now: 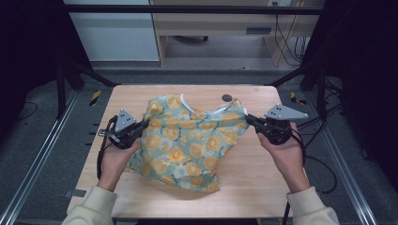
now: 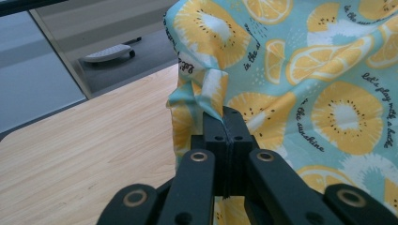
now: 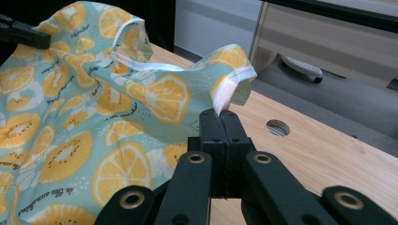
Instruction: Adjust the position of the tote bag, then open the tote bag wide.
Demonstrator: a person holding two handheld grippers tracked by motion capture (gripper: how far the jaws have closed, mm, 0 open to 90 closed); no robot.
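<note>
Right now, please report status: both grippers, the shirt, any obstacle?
Left gripper shut on shirt edge. Right gripper shut on opposite edge. Shirt held spread, lower part on table. Nothing in the way.

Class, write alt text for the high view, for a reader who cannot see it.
A person's two black tongs, left tongs and right tongs, each pinch an opposite edge of a turquoise lemon-print fabric garment spread over a light wooden table.
</note>
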